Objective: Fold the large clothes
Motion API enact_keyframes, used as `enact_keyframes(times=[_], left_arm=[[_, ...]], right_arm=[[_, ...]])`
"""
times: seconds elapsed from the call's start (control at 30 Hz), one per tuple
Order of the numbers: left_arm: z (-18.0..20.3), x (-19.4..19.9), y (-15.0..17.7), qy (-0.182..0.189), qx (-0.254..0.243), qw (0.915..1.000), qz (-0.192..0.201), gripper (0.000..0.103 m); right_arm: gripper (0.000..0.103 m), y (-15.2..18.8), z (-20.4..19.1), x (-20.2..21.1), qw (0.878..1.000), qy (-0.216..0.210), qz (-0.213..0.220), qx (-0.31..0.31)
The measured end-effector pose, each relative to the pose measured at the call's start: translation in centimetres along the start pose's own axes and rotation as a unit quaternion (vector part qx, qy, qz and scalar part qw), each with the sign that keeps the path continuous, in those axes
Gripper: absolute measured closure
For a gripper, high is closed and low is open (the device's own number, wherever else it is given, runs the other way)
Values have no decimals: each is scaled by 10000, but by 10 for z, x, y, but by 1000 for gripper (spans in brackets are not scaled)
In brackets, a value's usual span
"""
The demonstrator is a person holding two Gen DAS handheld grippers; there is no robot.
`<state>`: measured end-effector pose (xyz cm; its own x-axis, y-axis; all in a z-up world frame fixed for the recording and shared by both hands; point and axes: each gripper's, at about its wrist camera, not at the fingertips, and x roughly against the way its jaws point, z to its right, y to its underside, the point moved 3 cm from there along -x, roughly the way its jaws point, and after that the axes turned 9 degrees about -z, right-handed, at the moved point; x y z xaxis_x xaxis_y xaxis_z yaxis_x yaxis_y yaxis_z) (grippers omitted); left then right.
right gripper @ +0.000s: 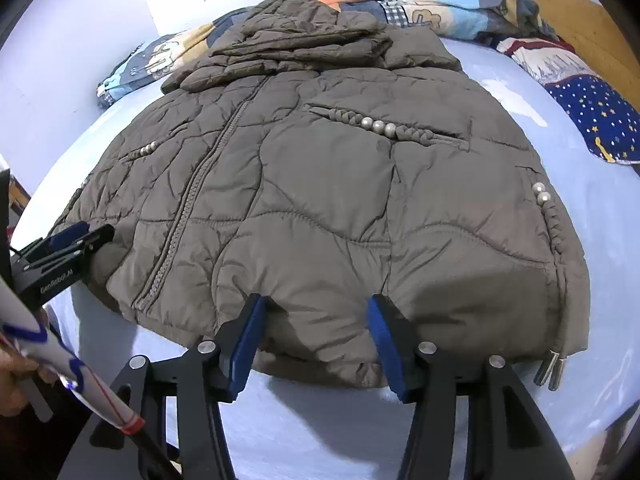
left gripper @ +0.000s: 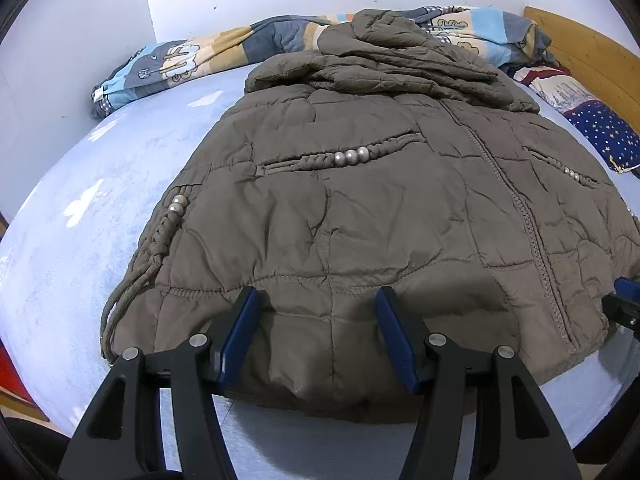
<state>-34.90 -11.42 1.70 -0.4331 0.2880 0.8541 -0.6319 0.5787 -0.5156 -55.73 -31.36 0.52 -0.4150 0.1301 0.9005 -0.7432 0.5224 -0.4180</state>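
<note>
A brown quilted jacket [left gripper: 360, 208] lies flat, front up, on the light blue bed; it also fills the right wrist view [right gripper: 328, 200]. Its sleeves are folded across the chest near the collar [left gripper: 400, 64]. The zip [left gripper: 532, 240] is closed, and braided trim with pearl beads [left gripper: 351, 156] marks the pockets. My left gripper [left gripper: 318, 300] is open, its jaws over the hem at the jacket's left half. My right gripper [right gripper: 314, 308] is open over the hem at the right half. The left gripper also shows in the right wrist view [right gripper: 76, 240], at the hem's left corner.
A patterned quilt [left gripper: 200, 56] is bunched along the wall behind the jacket. A star-print pillow [left gripper: 600, 128] lies at the right by the wooden headboard [left gripper: 592, 52]. Bare blue sheet [left gripper: 100, 200] surrounds the jacket. Metal cord ends [right gripper: 550, 370] stick out at the hem's right corner.
</note>
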Motion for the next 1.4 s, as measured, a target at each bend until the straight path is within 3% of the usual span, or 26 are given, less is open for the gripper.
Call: enact_keyframes(times=[0.27,0.4,0.5,0.57,0.77,0.97,1.1,1.23,1.4], left_arm=[[1,2,1,-1,-19,10000,55,43],[-1,6,1,104,35,9999,64,43],[-17,17,-2,372,349,9986,117,43],[-36,26,-4,621,749,9951,177,43],[-116,22,2,873,2197,9716,125,43],[-156,0,19,1176,3163,9412,-189,43],[-163,2,22,1245,3336,9344,-55,43],[-173,4,24,1428,3621,9211,112,43],[-168,-10,24,1739,3738,9110,-73,41]], right_arm=[[43,0,17,30,9981,-284,417,-365],[42,-2,48,51,9921,-269,804,-920],[39,-1,81,67,9830,-227,1047,-1492],[31,3,107,76,9726,-212,1186,-1989],[28,22,170,86,9371,-367,1325,-3209],[28,33,193,67,9012,-1205,1180,-3993],[28,29,192,59,8979,-1235,1078,-4086],[28,30,195,53,8942,-1239,1052,-4170],[26,29,195,47,8965,-1203,1021,-4140]])
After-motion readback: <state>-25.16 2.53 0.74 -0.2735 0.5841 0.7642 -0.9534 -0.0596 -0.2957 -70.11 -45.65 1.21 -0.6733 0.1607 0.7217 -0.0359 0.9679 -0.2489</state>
